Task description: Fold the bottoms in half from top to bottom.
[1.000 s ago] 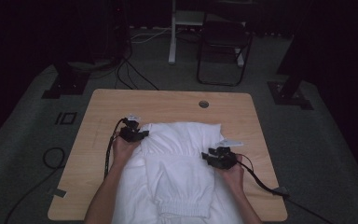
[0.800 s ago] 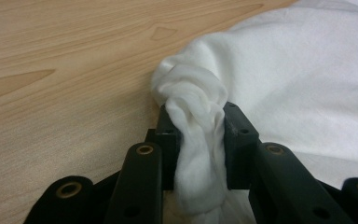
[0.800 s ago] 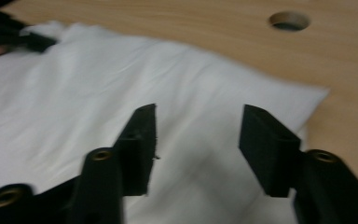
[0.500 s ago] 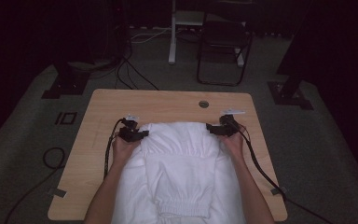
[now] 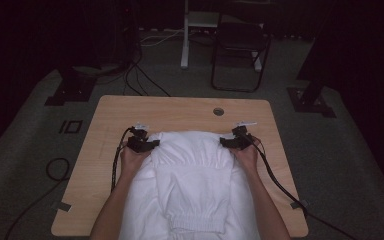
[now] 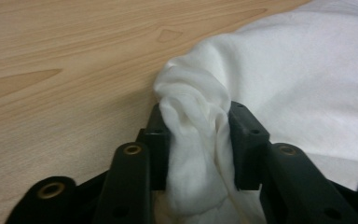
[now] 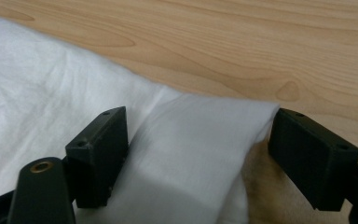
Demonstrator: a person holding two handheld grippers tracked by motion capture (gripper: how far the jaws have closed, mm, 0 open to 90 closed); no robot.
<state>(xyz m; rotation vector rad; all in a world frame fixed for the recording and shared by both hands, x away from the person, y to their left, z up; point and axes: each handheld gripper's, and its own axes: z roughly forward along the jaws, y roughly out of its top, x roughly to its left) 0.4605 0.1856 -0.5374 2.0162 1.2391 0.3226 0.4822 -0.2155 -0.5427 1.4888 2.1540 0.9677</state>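
On the table lies the white garment; at its far left corner my left fingers clamp bunched cloth, just easing; my right fingers have just spread, straddling its far right corner.

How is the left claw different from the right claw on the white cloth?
The left claw squeezes a bunched wad of the white cloth tight between its jaws, though they have just eased open a little; the right claw has just spread wide, a flat cloth corner lying loose between its jaws. The left claw's cloth is crumpled; the right claw's is smooth. Both sit at the cloth's far corners on the wooden table.
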